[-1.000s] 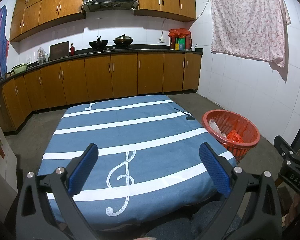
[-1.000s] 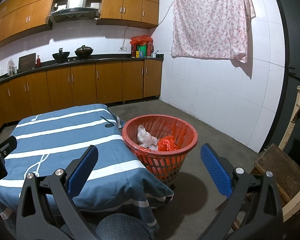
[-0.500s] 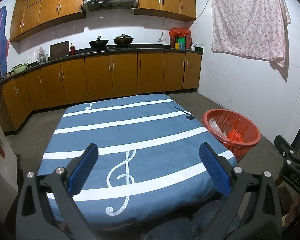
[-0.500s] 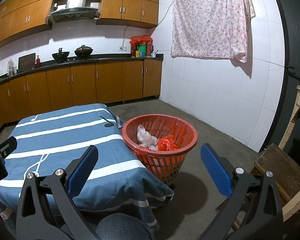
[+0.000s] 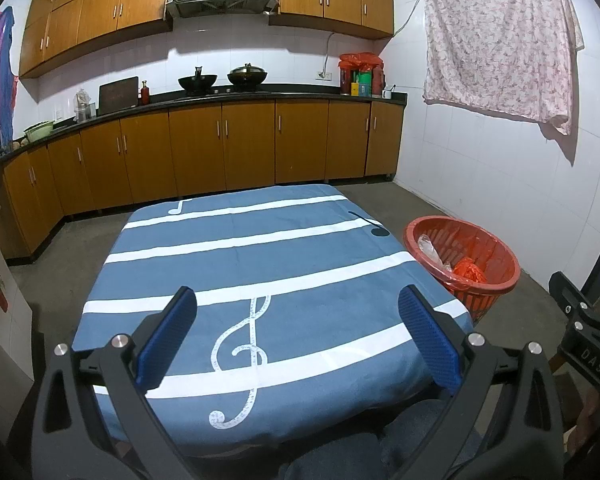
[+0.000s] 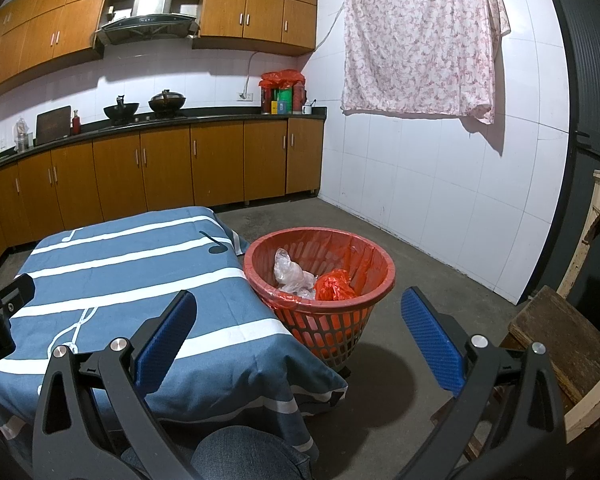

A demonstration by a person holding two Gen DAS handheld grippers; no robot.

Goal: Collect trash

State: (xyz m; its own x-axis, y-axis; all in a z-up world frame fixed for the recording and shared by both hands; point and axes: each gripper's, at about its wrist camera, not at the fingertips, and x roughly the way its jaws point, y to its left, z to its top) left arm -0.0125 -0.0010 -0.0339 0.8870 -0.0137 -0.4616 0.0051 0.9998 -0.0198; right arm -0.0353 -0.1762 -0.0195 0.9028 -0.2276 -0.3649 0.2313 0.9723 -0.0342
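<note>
A red plastic basket (image 6: 364, 252) (image 5: 504, 248) lined with a red bag stands on the floor at the table's right side. Inside lie a crumpled clear plastic bag (image 6: 290, 274) (image 5: 430, 248) and a crumpled red bag (image 6: 336, 286) (image 5: 470, 272). The table wears a blue cloth with white stripes and music notes (image 5: 236, 264) (image 6: 112, 264), and no loose trash shows on it. My left gripper (image 5: 298, 334) hangs open over the near part of the cloth, holding nothing. My right gripper (image 6: 300, 334) is open and empty, low in front of the basket.
Brown kitchen cabinets (image 5: 220, 148) and a dark counter with woks run along the far wall. A pink floral cloth (image 6: 420, 40) hangs on the white tiled right wall. A wooden stool (image 6: 560, 336) stands at the right. A person's knee in jeans (image 6: 244, 456) is below.
</note>
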